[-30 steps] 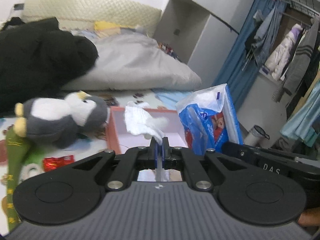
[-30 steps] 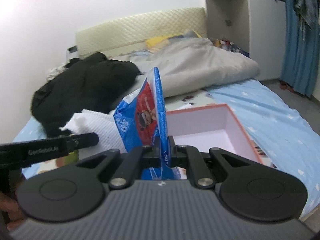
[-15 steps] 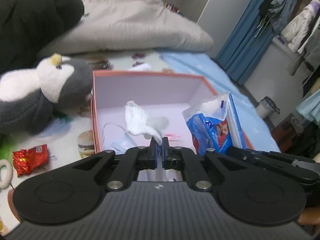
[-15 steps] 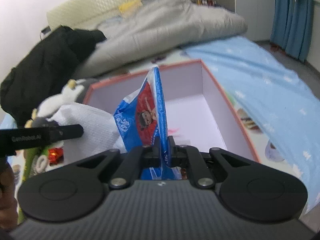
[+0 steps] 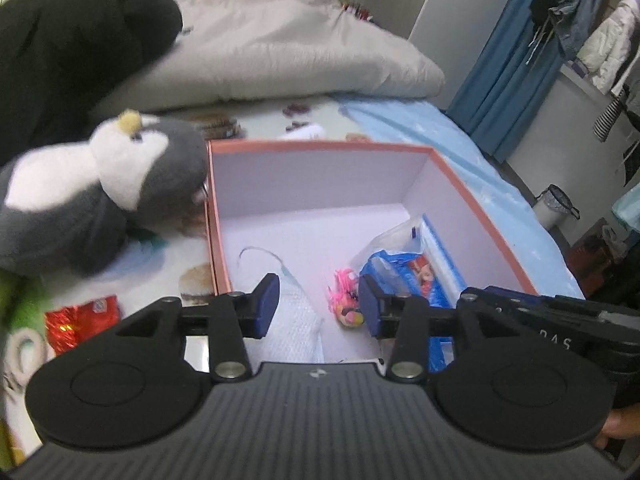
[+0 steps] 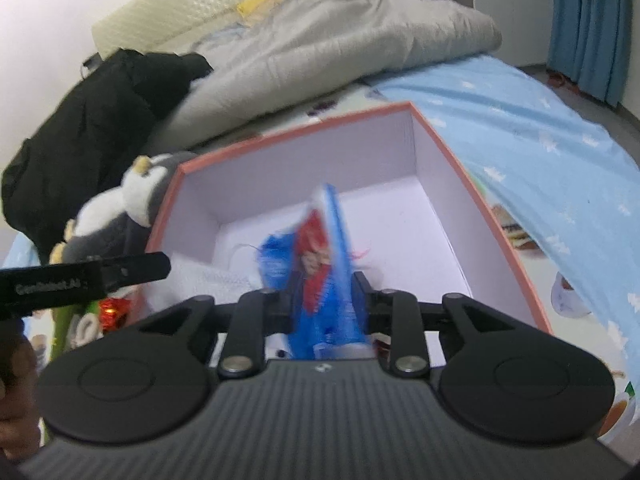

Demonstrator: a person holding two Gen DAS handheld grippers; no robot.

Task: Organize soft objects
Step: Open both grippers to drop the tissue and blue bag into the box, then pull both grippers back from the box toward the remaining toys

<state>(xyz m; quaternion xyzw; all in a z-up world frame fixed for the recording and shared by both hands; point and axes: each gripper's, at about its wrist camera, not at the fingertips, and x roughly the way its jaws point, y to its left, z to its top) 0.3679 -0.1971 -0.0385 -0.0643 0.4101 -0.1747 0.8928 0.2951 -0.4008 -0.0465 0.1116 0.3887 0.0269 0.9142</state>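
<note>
A pink-rimmed box (image 5: 320, 145) with a white inside stands on the bed. My left gripper (image 5: 317, 306) hovers over its near end, its jaws opening and apart, holding nothing. The white tissue (image 5: 294, 320) lies on the box floor just under the left finger. My right gripper (image 6: 321, 302) is also opening over the box (image 6: 452, 152). The blue tissue packet (image 6: 320, 276) stands blurred between its parted fingers, and its pads do not clamp it. In the left wrist view the packet (image 5: 408, 276) rests in the box's right corner. A grey and white penguin plush (image 5: 100, 192) lies left of the box.
A small pink toy (image 5: 346, 294) lies on the box floor. A red wrapper (image 5: 82, 318) lies near the penguin. A black garment (image 5: 72, 48) and a grey duvet (image 5: 288, 60) fill the back of the bed. The right gripper's body (image 5: 540, 312) shows at the right.
Both grippers came down over the box and their jaws parted. The white tissue dropped from the left gripper onto the box floor. The blue packet sank into the box.
</note>
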